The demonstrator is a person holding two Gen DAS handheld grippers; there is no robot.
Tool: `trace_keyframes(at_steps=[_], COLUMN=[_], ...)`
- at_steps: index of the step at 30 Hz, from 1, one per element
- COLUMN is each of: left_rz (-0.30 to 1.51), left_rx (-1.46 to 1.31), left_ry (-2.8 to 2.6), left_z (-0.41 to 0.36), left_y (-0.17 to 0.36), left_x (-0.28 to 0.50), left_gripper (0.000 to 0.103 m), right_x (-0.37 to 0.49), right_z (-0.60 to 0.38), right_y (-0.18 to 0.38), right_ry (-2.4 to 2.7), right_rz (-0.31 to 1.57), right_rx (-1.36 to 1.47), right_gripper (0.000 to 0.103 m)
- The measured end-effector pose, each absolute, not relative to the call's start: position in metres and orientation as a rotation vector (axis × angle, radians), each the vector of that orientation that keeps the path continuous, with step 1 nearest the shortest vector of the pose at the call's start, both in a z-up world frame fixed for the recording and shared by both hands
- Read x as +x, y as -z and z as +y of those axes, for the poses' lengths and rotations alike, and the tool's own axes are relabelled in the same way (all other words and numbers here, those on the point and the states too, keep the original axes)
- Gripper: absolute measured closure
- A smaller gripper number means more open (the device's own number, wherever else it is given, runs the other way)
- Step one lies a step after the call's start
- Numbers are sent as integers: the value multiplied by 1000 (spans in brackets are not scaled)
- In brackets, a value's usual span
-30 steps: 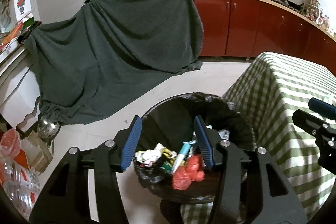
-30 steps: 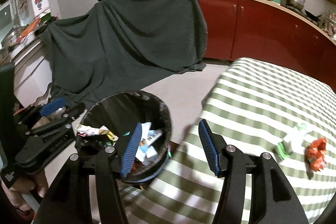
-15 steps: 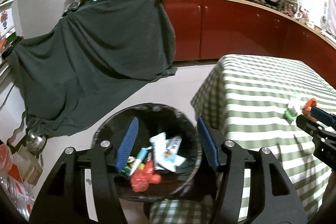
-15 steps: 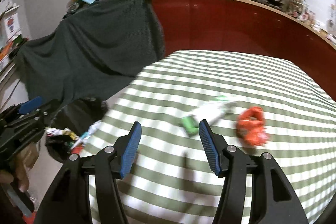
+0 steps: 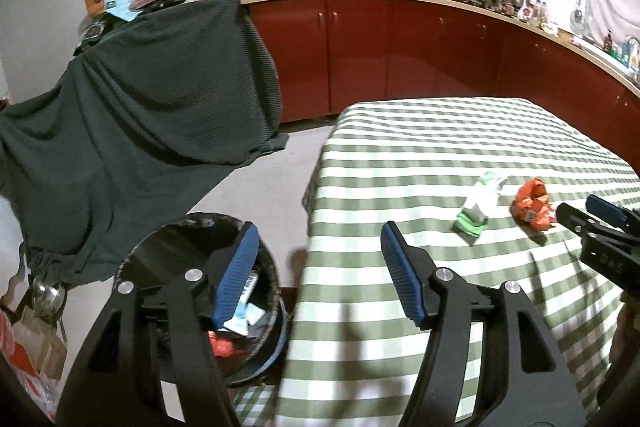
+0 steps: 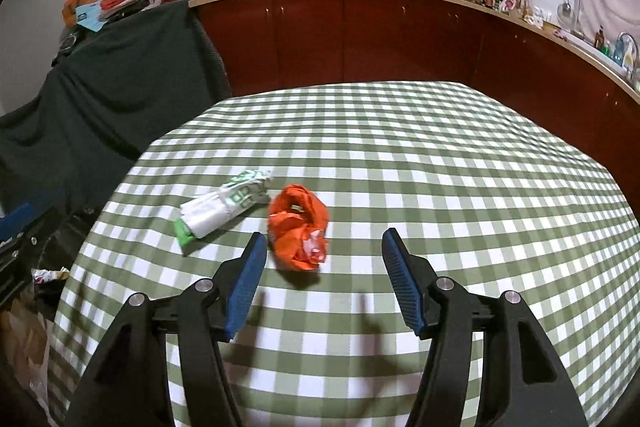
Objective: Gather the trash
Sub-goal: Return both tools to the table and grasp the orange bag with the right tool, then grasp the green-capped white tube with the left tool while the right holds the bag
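While my right gripper (image 6: 320, 279) hangs over the checked table (image 6: 440, 167), its jaws are opening, about half spread, with nothing gripped. An orange wrapper (image 6: 298, 227) lies on the cloth just ahead, near the left finger at about 11 o'clock from the gap, untouched. A white-and-green wrapper (image 6: 222, 207) lies just beside it at 10 o'clock.

My left gripper (image 5: 316, 279) is also opening and holds nothing; its jaws straddle the table's edge. The bin (image 5: 160, 247) stands on the floor at 8 o'clock behind the left finger, with trash inside. From this camera both wrappers sit at 2 o'clock, and the right gripper's tips almost reach the orange one. A dark cloth (image 5: 140, 107) drapes furniture at 10 o'clock.
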State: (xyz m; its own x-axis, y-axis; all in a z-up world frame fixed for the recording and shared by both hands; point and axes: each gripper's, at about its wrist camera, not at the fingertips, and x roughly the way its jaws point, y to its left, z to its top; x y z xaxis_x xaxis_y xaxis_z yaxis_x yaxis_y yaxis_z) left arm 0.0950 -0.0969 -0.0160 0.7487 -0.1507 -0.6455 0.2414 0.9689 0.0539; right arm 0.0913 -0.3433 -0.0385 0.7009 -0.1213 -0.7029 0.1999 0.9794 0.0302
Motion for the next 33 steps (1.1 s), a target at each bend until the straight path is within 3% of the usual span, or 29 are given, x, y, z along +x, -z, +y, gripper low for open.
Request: trace_keyframes(at_steps=[15,17,19,33], left_rz=[717,719,725,728], left_rx=[155,156,153,182], left_ry=[209,208,210,279], left_z=[-104,-104,-103,-138], left_y=[26,27,29,28], left_x=[106,107,108,107], left_gripper=[40,40,40,40], right_x=[126,129,130,108], right_z=[-335,-336,-336,-366], right_y=[58,61,64,58], right_ry=[158,151,143,163], right_rz=[855,870,880,859], right_rx=[107,112,115,156], right_gripper=[44,49,62,63])
